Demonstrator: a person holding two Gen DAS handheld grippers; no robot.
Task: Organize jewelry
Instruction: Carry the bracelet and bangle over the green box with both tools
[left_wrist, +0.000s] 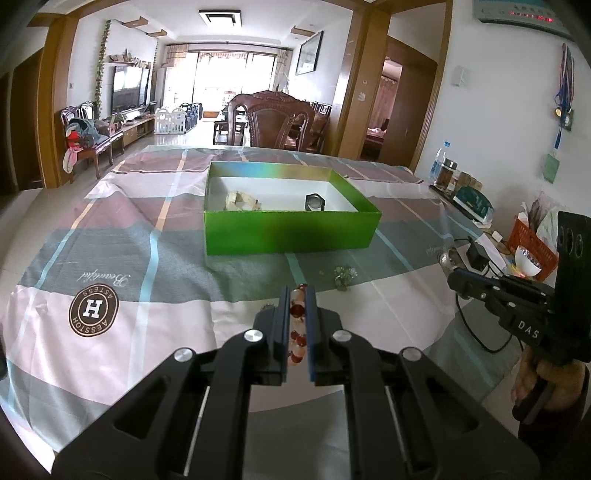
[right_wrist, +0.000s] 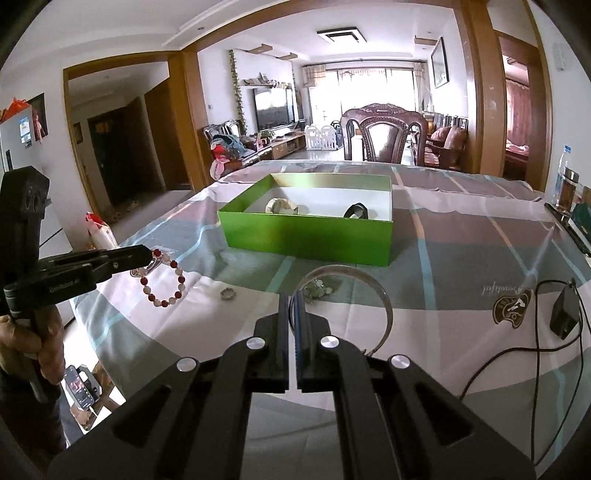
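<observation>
My left gripper is shut on a red and white bead bracelet. In the right wrist view the bracelet hangs from that gripper above the cloth. My right gripper is shut on a thin silver bangle, held off the table. Past both stands an open green box holding a cream bracelet and a dark watch. A green bead cluster and a small ring lie on the checked tablecloth in front of the box.
A black adapter with its cable lies at the table's right side. Bottles, a tin and an orange basket crowd the right edge by the wall. A wooden chair stands behind the table. A phone sits low at the left.
</observation>
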